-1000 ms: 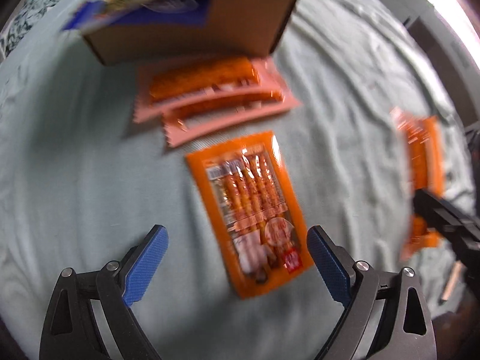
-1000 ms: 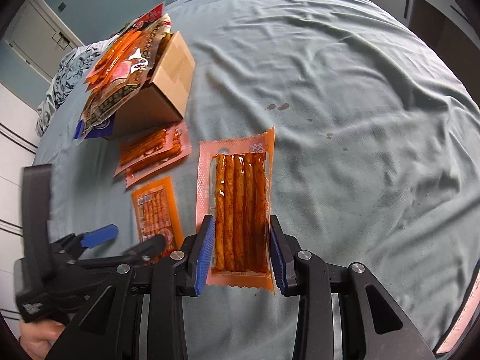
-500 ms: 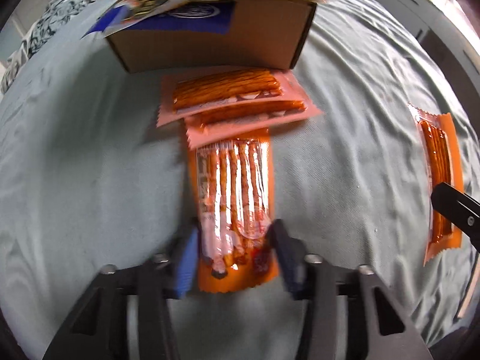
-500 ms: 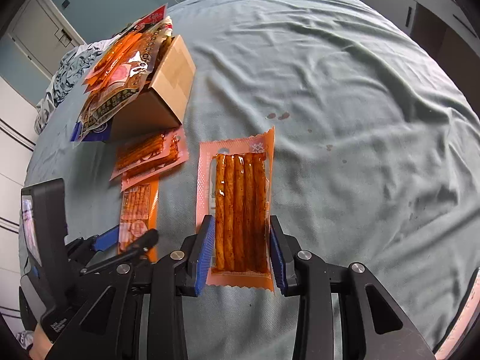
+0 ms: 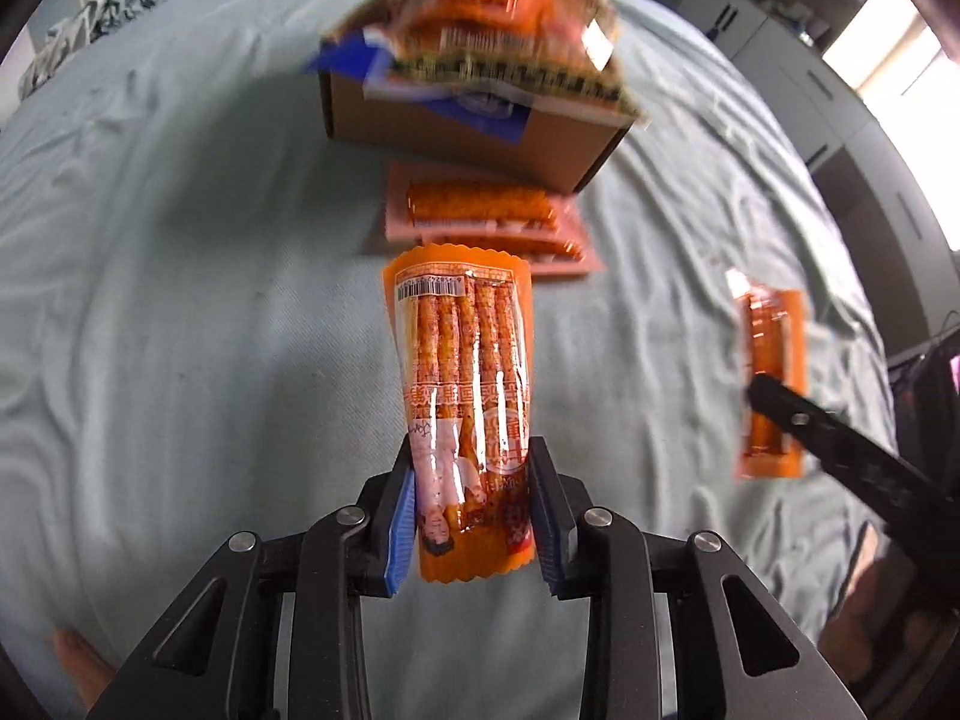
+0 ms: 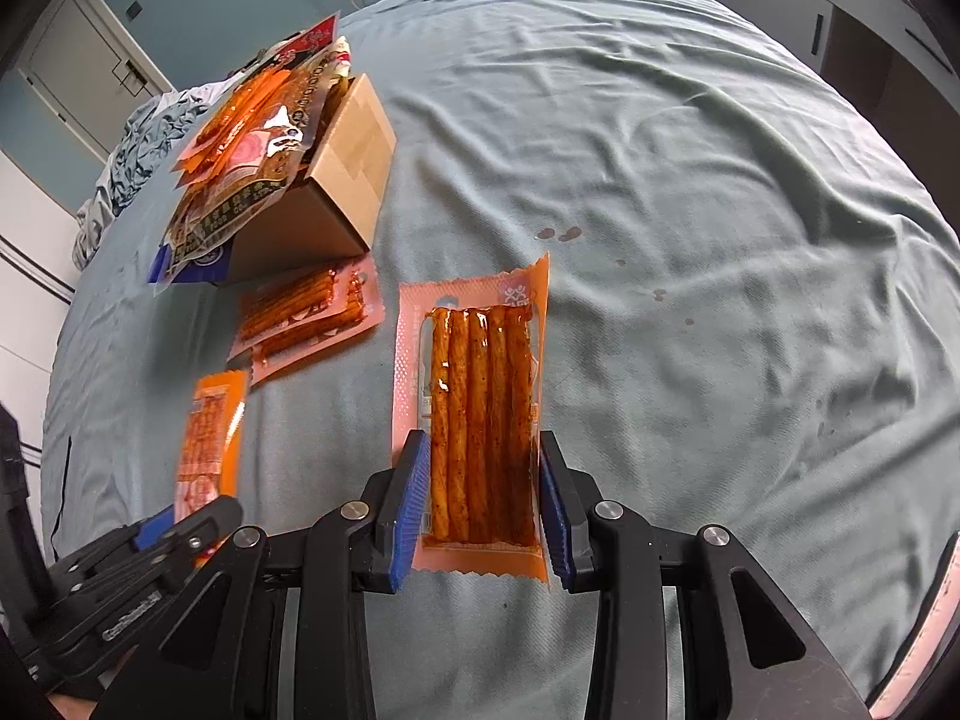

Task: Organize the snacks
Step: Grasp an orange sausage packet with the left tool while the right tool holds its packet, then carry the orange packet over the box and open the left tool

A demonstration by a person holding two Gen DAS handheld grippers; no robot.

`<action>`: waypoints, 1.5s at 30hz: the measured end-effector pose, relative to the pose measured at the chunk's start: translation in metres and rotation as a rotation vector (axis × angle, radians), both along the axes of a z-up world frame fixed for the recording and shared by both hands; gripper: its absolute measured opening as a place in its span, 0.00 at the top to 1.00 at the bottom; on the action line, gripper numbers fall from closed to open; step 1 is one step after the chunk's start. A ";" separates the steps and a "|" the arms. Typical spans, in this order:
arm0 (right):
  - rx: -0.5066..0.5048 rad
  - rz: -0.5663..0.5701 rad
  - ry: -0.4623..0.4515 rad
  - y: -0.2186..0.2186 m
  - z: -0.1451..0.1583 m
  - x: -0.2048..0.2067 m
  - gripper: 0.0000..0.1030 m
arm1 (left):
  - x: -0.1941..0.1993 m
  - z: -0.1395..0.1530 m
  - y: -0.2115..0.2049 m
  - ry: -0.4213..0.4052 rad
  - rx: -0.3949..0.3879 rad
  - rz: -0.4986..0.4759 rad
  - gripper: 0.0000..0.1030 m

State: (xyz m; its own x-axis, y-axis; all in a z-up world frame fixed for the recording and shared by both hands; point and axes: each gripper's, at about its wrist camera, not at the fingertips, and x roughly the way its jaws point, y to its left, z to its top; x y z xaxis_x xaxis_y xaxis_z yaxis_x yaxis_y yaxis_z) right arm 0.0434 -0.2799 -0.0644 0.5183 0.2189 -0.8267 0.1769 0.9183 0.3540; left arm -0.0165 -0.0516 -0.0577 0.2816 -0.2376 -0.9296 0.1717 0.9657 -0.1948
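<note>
My left gripper (image 5: 473, 462) has its jaws closing on the lower end of an orange snack packet (image 5: 462, 360), pads pressing its sides, and the packet hangs above the sheet. In the right wrist view the same packet (image 6: 210, 432) sticks out of the left gripper (image 6: 180, 528) at the lower left. My right gripper (image 6: 483, 462) is shut on a pink packet of red spicy sticks (image 6: 480, 372), which lies flat on the sheet. An open cardboard box (image 5: 474, 120) heaped with snack packets stands further ahead.
Two pink snack packets (image 5: 480, 216) lie overlapping just in front of the box (image 6: 324, 192). Everything rests on a wrinkled grey-green bedsheet (image 6: 690, 240) with a few dark spots. Crumpled cloth (image 6: 120, 180) sits behind the box. Cabinets stand at the far right.
The left gripper went from wide open over the orange packet to shut on its lower end, then rose with it toward the box. The right gripper and its pink packet stayed put.
</note>
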 end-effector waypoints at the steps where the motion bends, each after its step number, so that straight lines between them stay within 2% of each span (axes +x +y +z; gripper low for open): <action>1: 0.001 0.002 -0.003 0.000 0.000 0.000 0.68 | 0.001 0.010 0.002 -0.021 -0.011 0.001 0.70; 3: 0.006 0.006 -0.003 0.001 0.000 0.000 0.68 | 0.006 0.023 0.000 -0.047 -0.021 -0.005 0.70; 7: 0.016 0.016 0.005 0.002 -0.003 0.001 0.68 | 0.042 0.064 -0.001 -0.143 -0.030 -0.010 0.70; 9: 0.018 0.016 0.007 0.004 -0.004 0.003 0.68 | 0.073 0.081 -0.004 -0.175 -0.043 -0.013 0.69; 13: 0.038 0.031 0.022 0.006 -0.008 0.006 0.68 | 0.150 0.101 -0.011 -0.167 -0.098 -0.007 0.69; 16: 0.032 0.044 0.034 0.010 -0.012 0.010 0.68 | 0.191 0.103 -0.020 -0.150 -0.138 0.013 0.68; 18: 0.033 0.052 0.042 0.011 -0.015 0.014 0.68 | 0.213 0.101 -0.031 -0.149 -0.127 -0.002 0.67; 20: 0.038 0.057 0.045 0.011 -0.017 0.017 0.68 | 0.228 0.094 -0.040 -0.145 -0.095 -0.010 0.61; 21: 0.039 0.059 0.044 0.011 -0.019 0.019 0.68 | 0.234 0.091 -0.042 -0.140 -0.079 -0.006 0.55; 22: 0.040 0.060 0.043 0.011 -0.020 0.020 0.68 | 0.239 0.084 -0.044 -0.122 -0.061 0.000 0.45; 24: 0.042 0.061 0.044 0.010 -0.022 0.022 0.68 | 0.246 0.073 -0.040 -0.075 -0.035 0.012 0.41; 27: 0.055 0.057 0.044 0.008 -0.024 0.023 0.68 | 0.240 0.076 -0.028 -0.085 -0.054 0.024 0.40; 30: 0.071 0.055 0.033 0.007 -0.023 0.024 0.68 | 0.219 0.087 -0.008 -0.123 -0.032 0.021 0.33; 33: 0.062 0.052 0.017 0.008 -0.019 0.022 0.68 | 0.189 0.094 0.006 -0.157 0.053 -0.002 0.27; 37: 0.051 0.043 0.002 0.008 -0.011 0.016 0.68 | 0.130 0.095 0.021 -0.162 0.155 -0.089 0.26; 40: 0.036 0.029 -0.020 0.007 -0.003 0.009 0.68 | 0.089 0.096 0.030 -0.162 0.137 -0.121 0.22; 43: 0.020 0.019 -0.028 0.008 0.002 0.004 0.68 | 0.052 0.093 0.041 -0.126 0.041 -0.117 0.19; 45: 0.016 0.014 -0.034 0.008 0.005 0.001 0.68 | 0.036 0.089 0.044 -0.118 0.032 -0.108 0.19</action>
